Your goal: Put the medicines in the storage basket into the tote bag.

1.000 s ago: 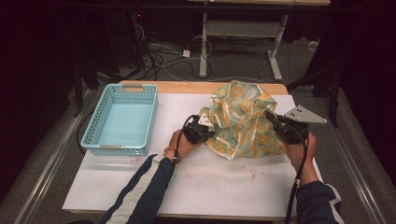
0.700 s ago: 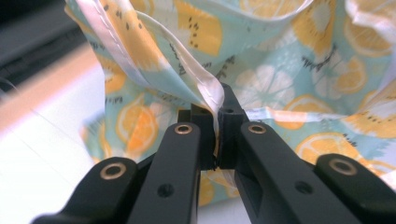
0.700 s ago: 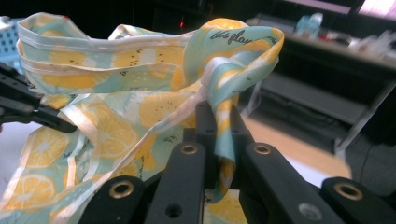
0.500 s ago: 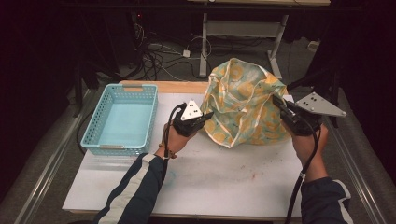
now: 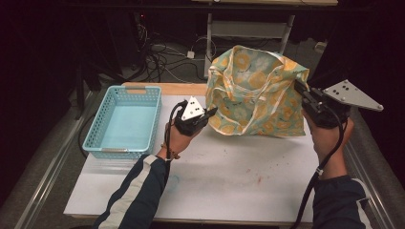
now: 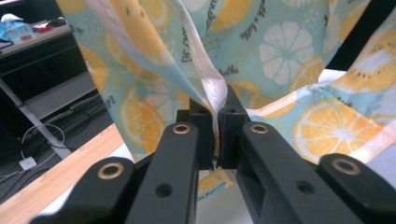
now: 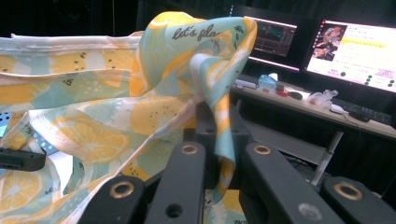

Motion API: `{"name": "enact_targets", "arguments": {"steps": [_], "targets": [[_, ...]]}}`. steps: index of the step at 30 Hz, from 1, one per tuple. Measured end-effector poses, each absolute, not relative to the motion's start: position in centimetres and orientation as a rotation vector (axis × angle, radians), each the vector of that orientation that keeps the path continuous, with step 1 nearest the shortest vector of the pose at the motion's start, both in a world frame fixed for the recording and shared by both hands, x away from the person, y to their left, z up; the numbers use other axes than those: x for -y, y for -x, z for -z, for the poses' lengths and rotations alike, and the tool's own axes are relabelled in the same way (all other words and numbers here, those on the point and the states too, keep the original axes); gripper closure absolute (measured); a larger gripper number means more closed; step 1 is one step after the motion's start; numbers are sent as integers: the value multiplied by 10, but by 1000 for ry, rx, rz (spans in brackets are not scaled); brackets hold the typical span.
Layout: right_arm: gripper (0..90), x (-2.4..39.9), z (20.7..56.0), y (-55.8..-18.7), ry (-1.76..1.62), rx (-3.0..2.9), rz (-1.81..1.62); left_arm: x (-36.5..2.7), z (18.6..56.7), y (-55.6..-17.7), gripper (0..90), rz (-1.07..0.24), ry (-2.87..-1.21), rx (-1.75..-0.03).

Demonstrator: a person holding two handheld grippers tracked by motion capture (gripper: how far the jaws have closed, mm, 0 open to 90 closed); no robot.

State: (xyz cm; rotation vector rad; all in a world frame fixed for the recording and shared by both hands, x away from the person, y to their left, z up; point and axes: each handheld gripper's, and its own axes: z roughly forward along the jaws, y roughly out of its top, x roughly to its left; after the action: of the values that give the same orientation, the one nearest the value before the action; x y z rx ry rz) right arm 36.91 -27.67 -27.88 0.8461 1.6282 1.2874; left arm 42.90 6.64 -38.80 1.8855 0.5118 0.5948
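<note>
1. Dark workshop surroundings frame a white table [image 5: 229, 176] with a wooden far edge; cables lie on the floor beyond it.
2. Suspended above the far right part of the table is the bag [image 5: 258, 90], a thin fabric tote printed with citrus slices on pale blue. It hangs between the two grippers, its lower edge close to the tabletop; whether it touches cannot be told.
3. Handling judgement: the bag appears light, soft and fully limp. It drapes and folds under its own weight, so it will sag wherever it is unsupported. It is not fragile, though thin cloth may slide out of a light pinch.
4. Recommended hold: the hemmed rim and the white strap, where doubled cloth gives the pads more to bite.
5. An empty teal basket [image 5: 93, 143] stands on the left part of the table, well apart from the bag.
6. Right gripper [image 5: 302, 93]: jaws closed narrow on a bunched fold at the bag's upper right corner.
7. Left gripper [image 5: 212, 110]: jaws nearly closed, having just eased open slightly; the white hem remains between the pads [image 6: 201, 135].
</note>
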Motion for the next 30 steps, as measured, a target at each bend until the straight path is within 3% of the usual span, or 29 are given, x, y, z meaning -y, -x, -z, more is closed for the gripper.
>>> {"name": "enact_targets", "arguments": {"steps": [5,8,15,20,24,27,30], "targets": [[892,273,298,-382,-884,-1674,-1240,-67,392,-428,635,-604,-1895,-547],[891,274,308,-388,-912,-1686,-1225,-69,395,-425,445,-637,-1894,-576],[875,273,331,-397,-945,-1746,-1178,-74,407,-414,236,-672,-1924,-575],[781,274,347,-400,-969,-1769,-1164,-80,411,-400,207,-696,-1925,-550],[666,274,356,-397,-986,-1785,-1163,-81,412,-390,182,-712,-1941,-525],[512,271,362,-391,-975,-1784,-1165,-85,414,-383,182,-717,-1952,-504],[450,269,367,-384,-944,-1782,-1172,-89,419,-377,182,-726,-1971,-491]]}}
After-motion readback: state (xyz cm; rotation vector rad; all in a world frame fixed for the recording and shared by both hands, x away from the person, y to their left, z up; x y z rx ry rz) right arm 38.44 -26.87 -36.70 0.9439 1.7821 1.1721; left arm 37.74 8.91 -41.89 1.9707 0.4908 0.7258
